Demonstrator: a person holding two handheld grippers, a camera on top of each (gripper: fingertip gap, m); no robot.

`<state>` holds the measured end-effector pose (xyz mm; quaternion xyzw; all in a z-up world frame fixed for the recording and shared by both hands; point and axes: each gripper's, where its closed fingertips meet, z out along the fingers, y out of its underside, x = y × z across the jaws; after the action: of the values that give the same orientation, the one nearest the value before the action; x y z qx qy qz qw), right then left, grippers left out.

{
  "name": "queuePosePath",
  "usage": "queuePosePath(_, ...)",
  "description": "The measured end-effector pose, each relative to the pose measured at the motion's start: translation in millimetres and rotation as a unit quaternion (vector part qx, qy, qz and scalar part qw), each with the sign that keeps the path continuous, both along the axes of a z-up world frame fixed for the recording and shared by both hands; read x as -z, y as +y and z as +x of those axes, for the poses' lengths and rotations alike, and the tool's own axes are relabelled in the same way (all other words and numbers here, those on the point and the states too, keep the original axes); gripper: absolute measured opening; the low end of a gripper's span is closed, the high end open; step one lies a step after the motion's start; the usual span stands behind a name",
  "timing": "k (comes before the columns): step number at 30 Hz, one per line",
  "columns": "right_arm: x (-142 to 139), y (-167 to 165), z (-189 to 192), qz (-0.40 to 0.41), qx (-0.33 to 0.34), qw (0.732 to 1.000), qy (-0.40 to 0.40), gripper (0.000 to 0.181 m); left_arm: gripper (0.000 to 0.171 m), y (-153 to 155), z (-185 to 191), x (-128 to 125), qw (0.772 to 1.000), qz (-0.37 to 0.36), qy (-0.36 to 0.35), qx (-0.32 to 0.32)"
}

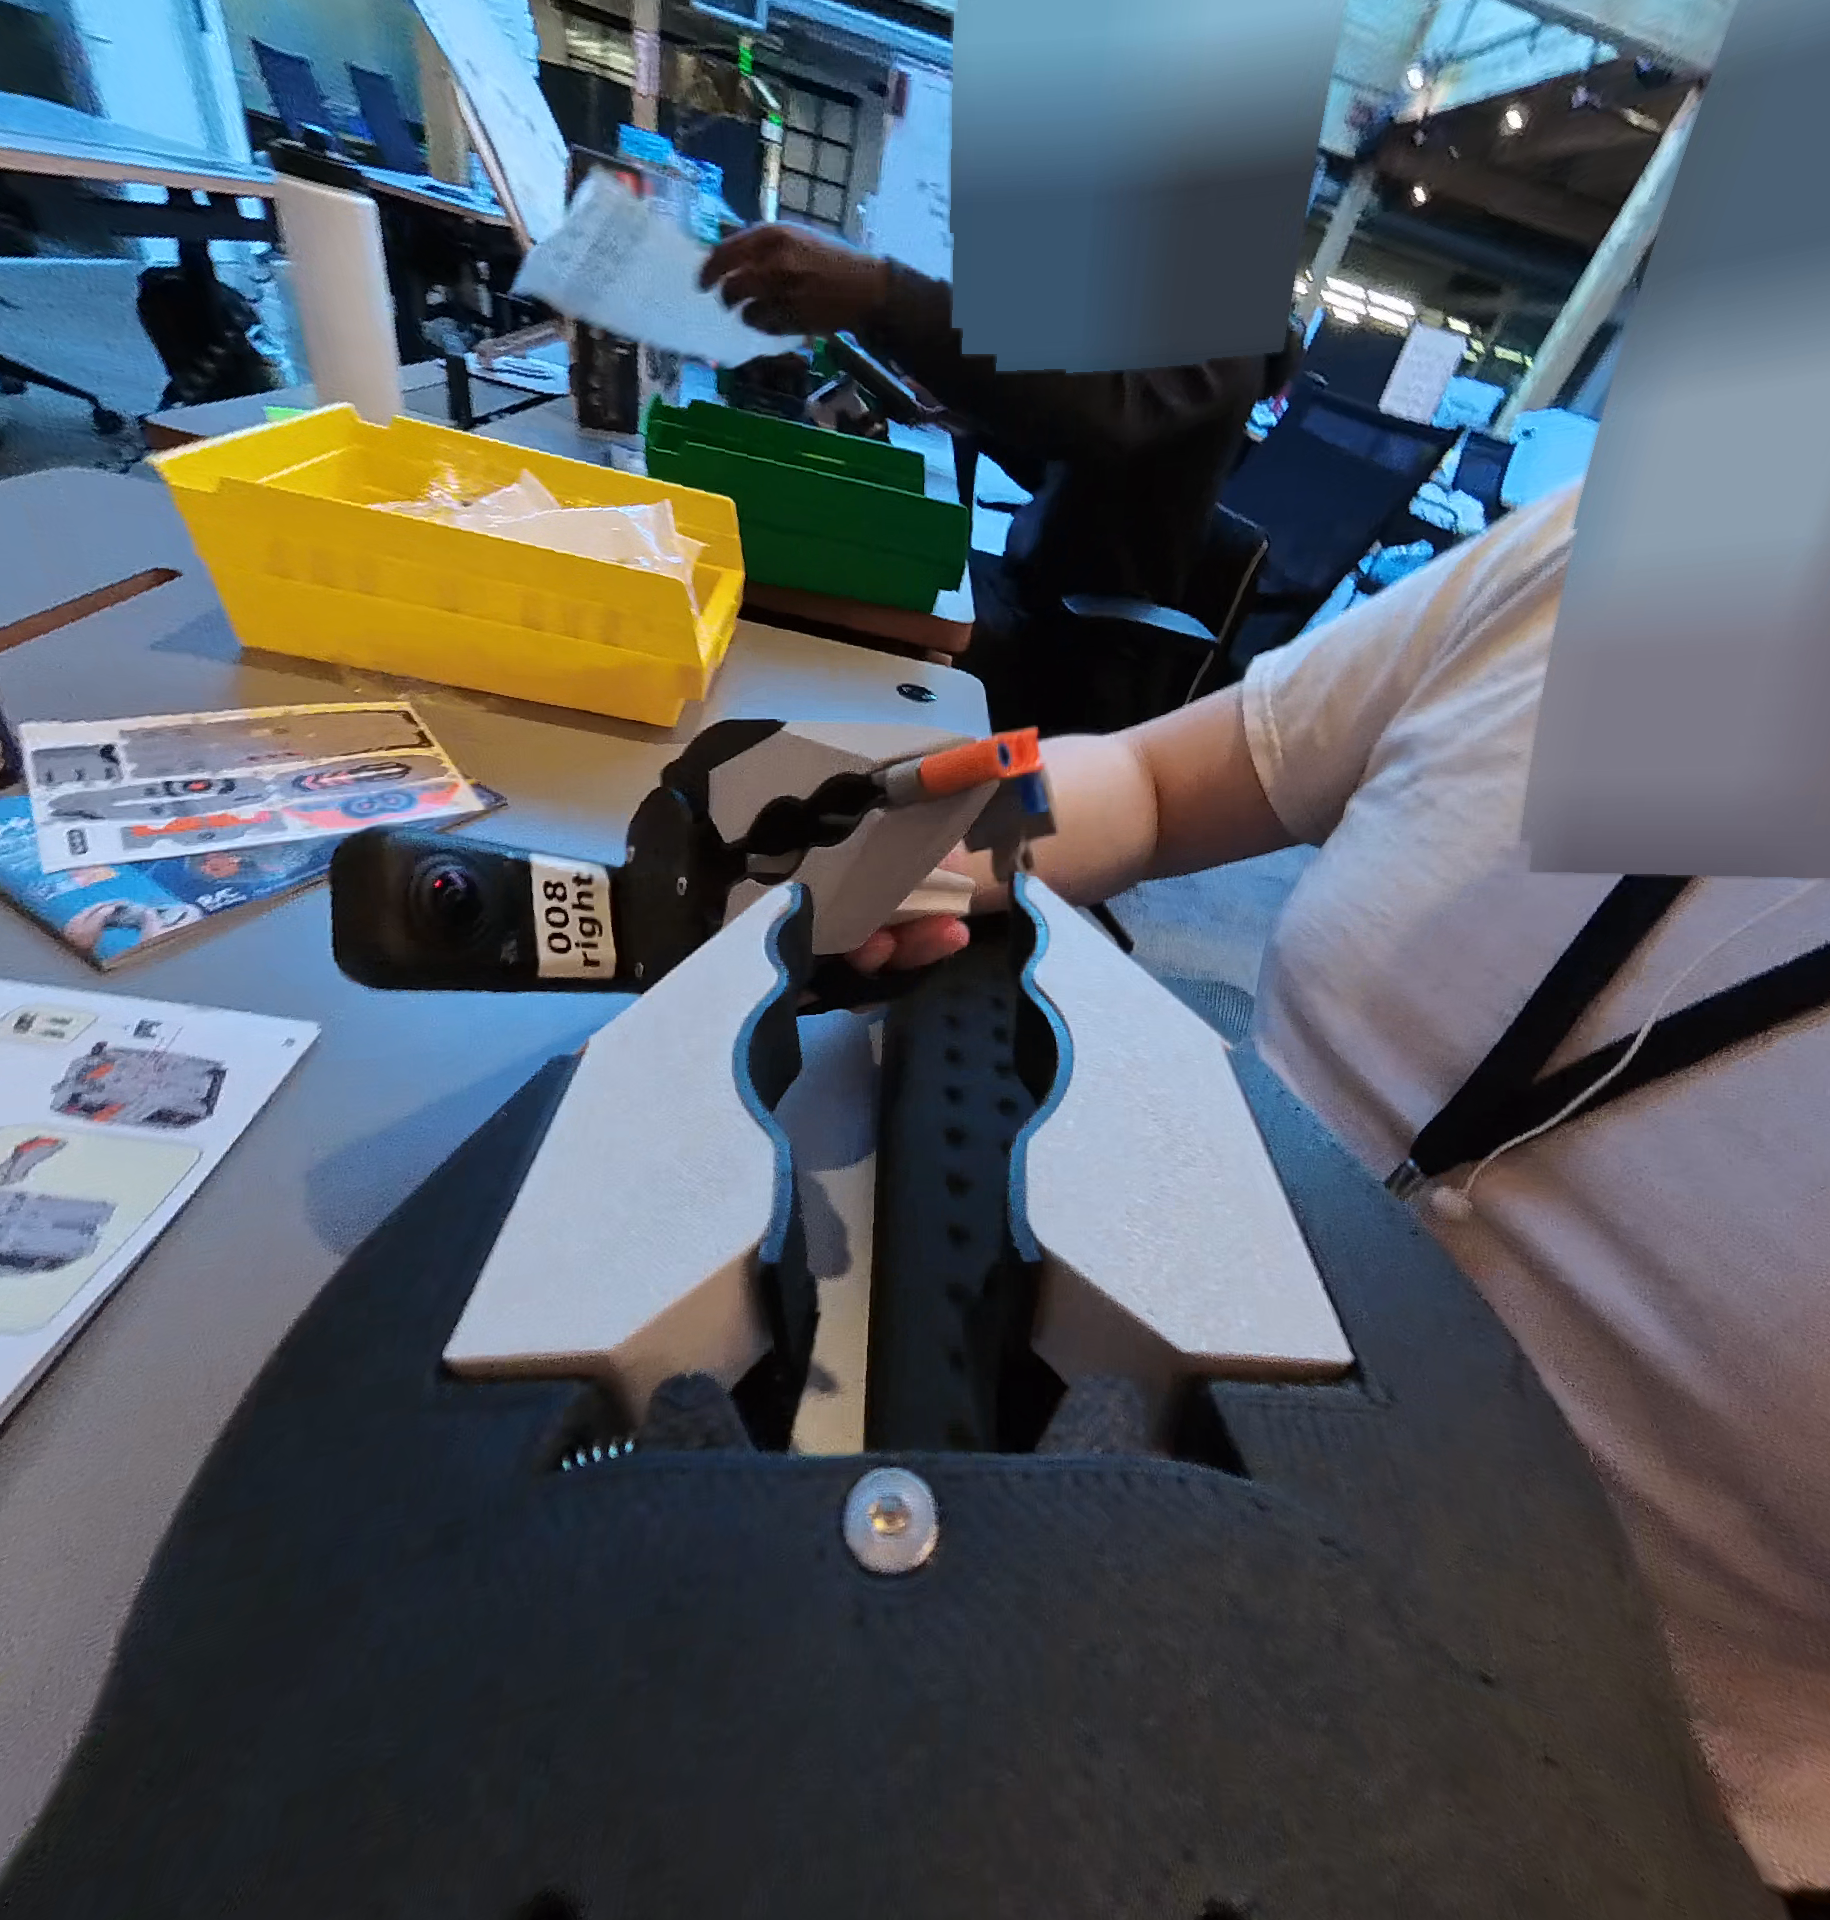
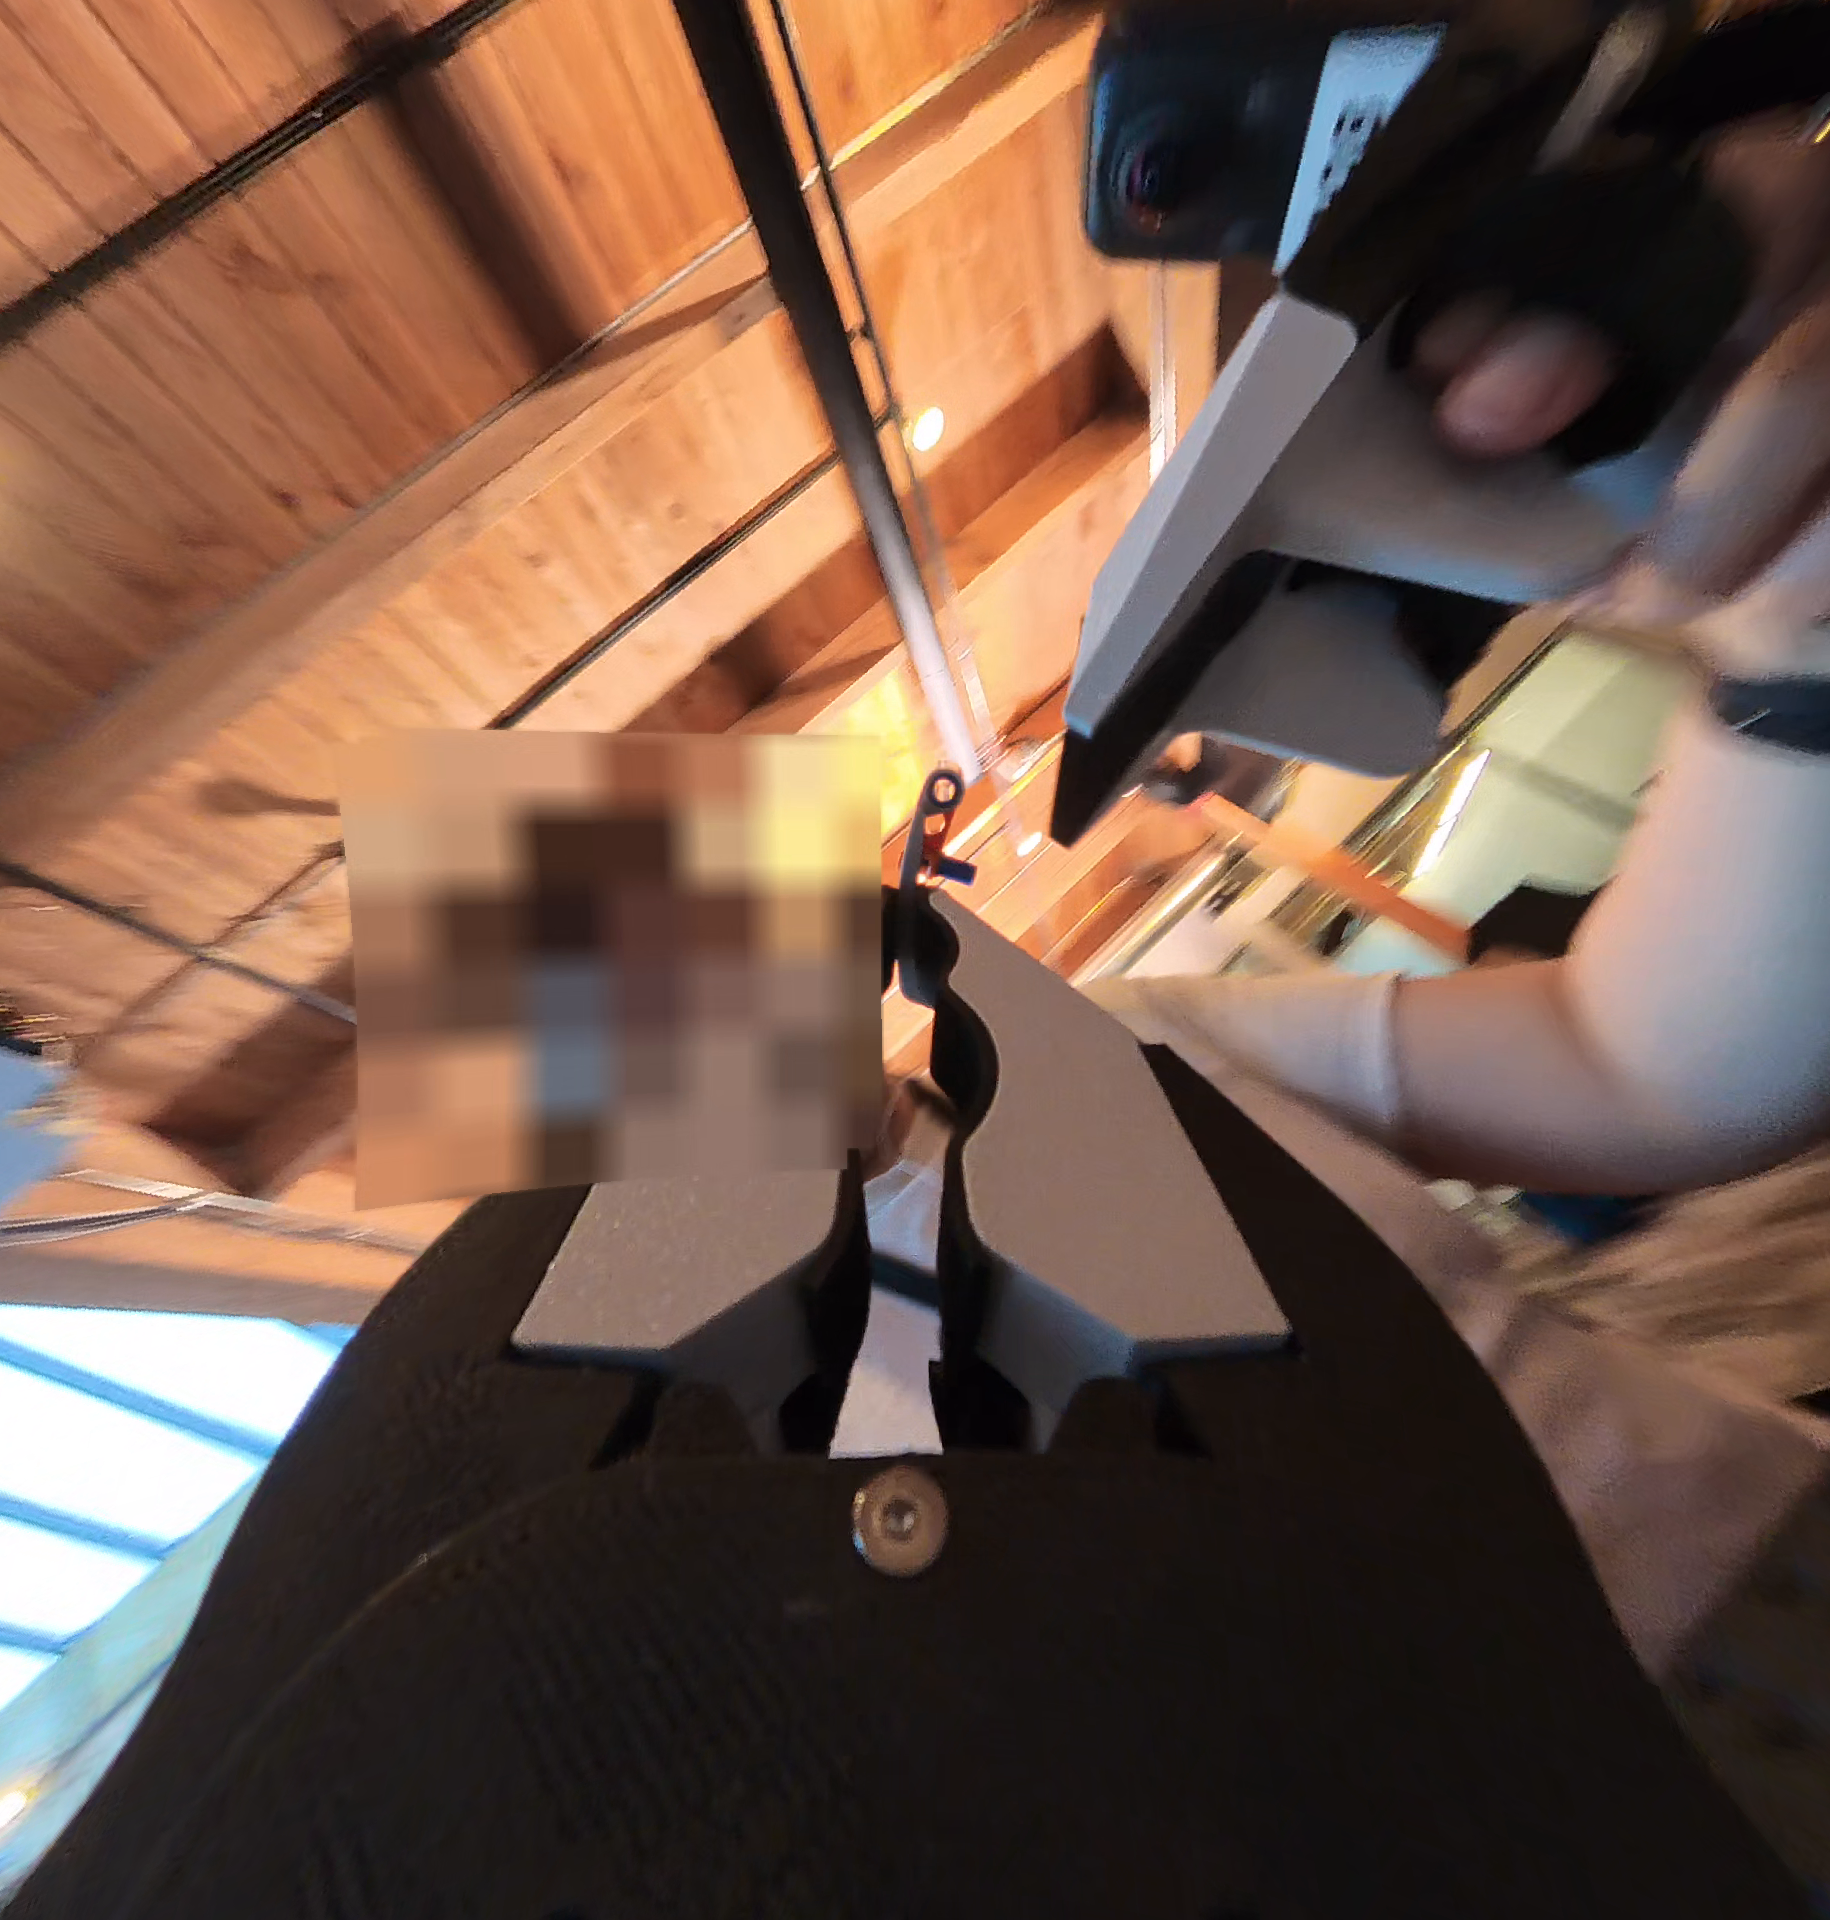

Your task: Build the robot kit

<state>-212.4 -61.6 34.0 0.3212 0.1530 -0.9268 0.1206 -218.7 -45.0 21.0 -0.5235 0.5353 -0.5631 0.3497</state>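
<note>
A: While the grey table is smooth and matte, that ribbed yellow plastic bin has crinkly clear bags in it.

B: Yep. Left gripper gapes, pale wedge fingers with wavy inner edges, nothing between. Right gripper pinches a tiny brick assembly: orange tube, grey stub, blue bit, up off the table.

Each gripper has a black, grainy printed body with one silver screw set just behind the jaws. The left gripper carries two pale grey wedge fingers with wavy, blue-edged inner faces. The right gripper has matching grey fingers and a black camera behind them bearing a white label. The person wears a light short-sleeved shirt and a black lanyard.
</note>
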Motion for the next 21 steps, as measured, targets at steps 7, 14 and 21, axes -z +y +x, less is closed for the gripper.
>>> queuePosePath(7,-7,-40,3,0.027,-0.106,0.994,0.016,0.000,0.029,-20,17,-4,0.997,0.056,-0.023,0.051)
queuePosePath(14,-3,-54,-2,0.021,-0.161,0.987,-0.009,0.000,0.021,-46,16,6,0.974,0.211,0.080,0.023)
queuePosePath(21,0,-59,-7,-0.008,-0.188,0.981,-0.040,0.001,0.028,-51,11,0,0.904,0.401,0.126,-0.074)
